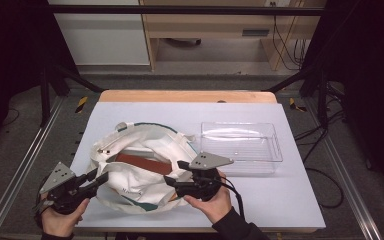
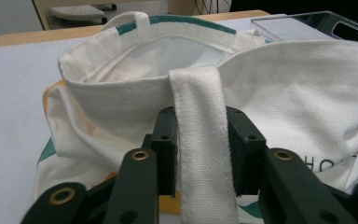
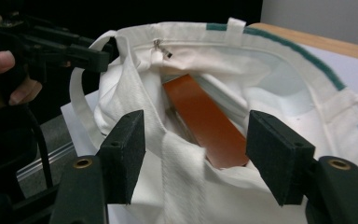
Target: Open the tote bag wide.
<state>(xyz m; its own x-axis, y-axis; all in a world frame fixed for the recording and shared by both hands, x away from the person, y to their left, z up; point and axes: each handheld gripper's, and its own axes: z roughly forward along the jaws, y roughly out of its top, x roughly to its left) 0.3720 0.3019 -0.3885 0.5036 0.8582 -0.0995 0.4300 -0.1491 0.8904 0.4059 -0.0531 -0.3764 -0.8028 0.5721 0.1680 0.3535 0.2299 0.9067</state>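
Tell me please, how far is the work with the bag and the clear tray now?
Done: the tote bag lies open on the table. In hand: the left gripper pinches the bag's strap; the right gripper sits open at the mouth, above the brown flat item inside. Left, probably: lifting that item out; the clear tray is empty.

On my screen the only lettering sits on the white cloth bag (image 2: 303, 93). In the left gripper view, dark capitals run along its side at the lower right; I can make out what looks like "HO", and the rest is cut off by the gripper and the edge of the picture. In the high view there is a small dark mark on the bag's front panel, too tiny for me to read.
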